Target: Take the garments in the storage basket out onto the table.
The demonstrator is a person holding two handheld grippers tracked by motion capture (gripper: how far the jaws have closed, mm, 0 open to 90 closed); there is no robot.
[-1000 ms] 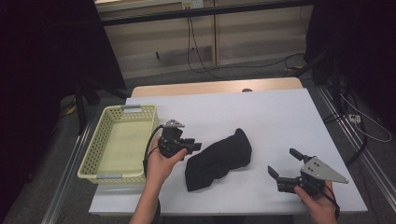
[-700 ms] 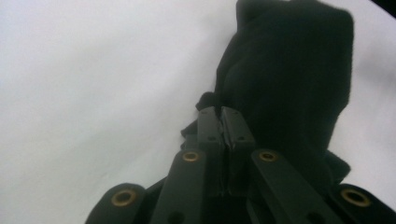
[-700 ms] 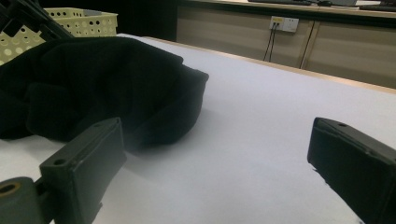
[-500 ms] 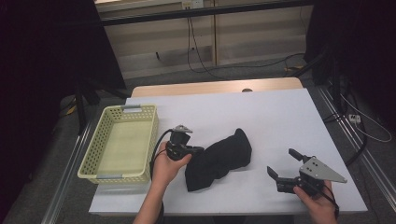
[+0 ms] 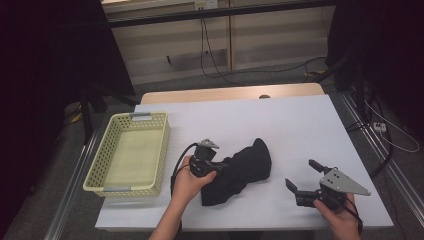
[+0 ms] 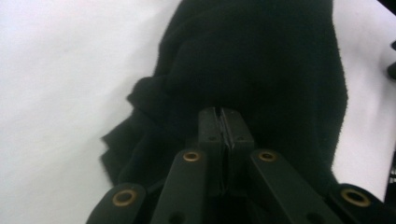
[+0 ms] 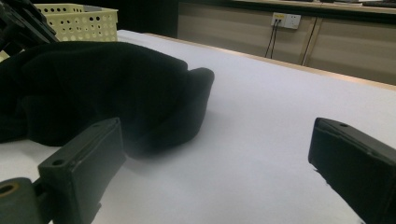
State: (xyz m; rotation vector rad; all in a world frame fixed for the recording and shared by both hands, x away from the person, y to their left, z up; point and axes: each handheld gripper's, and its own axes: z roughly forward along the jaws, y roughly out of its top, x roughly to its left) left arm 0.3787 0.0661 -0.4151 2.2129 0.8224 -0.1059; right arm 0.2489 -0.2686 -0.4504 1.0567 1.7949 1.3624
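Observation:
A crumpled black cloth (image 5: 245, 167) lies on the white table (image 5: 300, 120), right of the basket. My left gripper (image 5: 219, 167) points right at the cloth's left end. In the left gripper view its jaws are pressed together (image 6: 219, 114) with a pinch of the black cloth (image 6: 261, 70) at their tips. My right gripper (image 5: 299, 173) is held low near the front right of the table, open and empty, pointing left toward the cloth. In the right gripper view the wide gap (image 7: 215, 154) frames the cloth (image 7: 102, 84), a short way off.
A pale yellow perforated basket (image 5: 165, 150) stands empty at the table's left; its wall shows far off (image 7: 79, 21) in the right gripper view. Beyond the table's far edge are a panelled wall and trailing cables. Bare tabletop spreads behind and right of the cloth.
My left hand has slid right and down from beside the cloth onto its left end, and its jaws have gone from apart to shut. The right gripper has stayed put.

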